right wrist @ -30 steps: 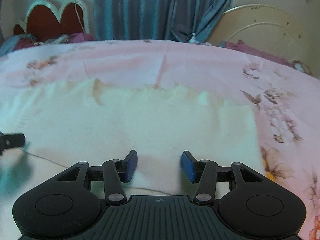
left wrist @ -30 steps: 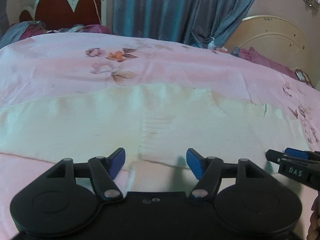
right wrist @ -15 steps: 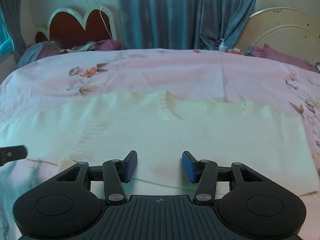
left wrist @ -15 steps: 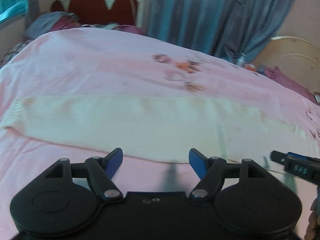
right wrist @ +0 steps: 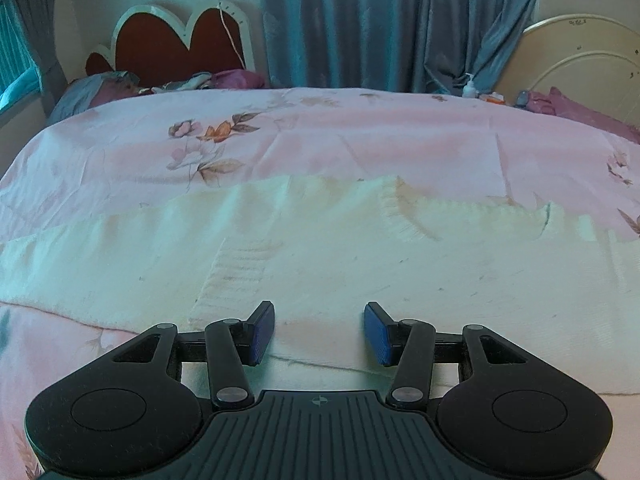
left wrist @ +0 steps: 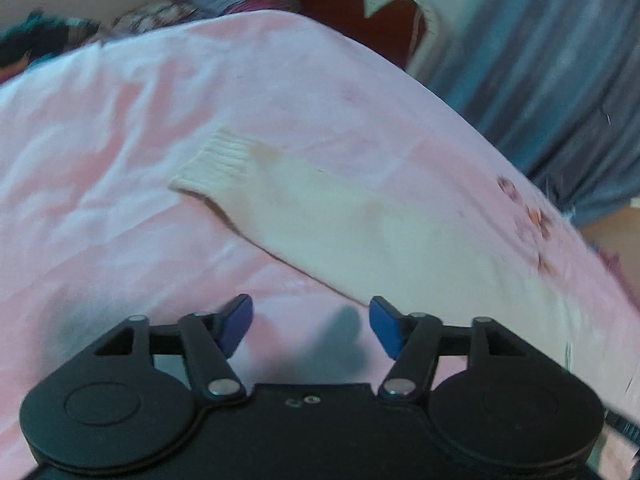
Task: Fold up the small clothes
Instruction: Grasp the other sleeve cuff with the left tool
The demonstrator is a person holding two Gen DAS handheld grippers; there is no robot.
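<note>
Both sets of jaws stand apart and hold nothing. The left gripper (left wrist: 311,326) hangs over bare pink sheet, just short of the near edge of the cream knit garment (left wrist: 360,220), whose ribbed cuff (left wrist: 218,160) lies up and to the left. The right gripper (right wrist: 319,334) sits low over the garment's near hem (right wrist: 320,362), its blue pads (right wrist: 262,332) either side of the edge.

The step in hand looks like taking hold for a fold — probably the sleeve end on the left, the body hem on the right. To do it well, each gripper should pinch only the layers meant to move, not the sheet beneath, and lift evenly so the loose knit does not stretch or drag.

The garment lies spread flat across a bed (right wrist: 360,136) with a pink floral cover, soft and faintly creased. Beyond — a red scalloped headboard (right wrist: 172,46), blue-grey curtains (right wrist: 360,24) and a cream headboard (right wrist: 580,60) at the far right.
</note>
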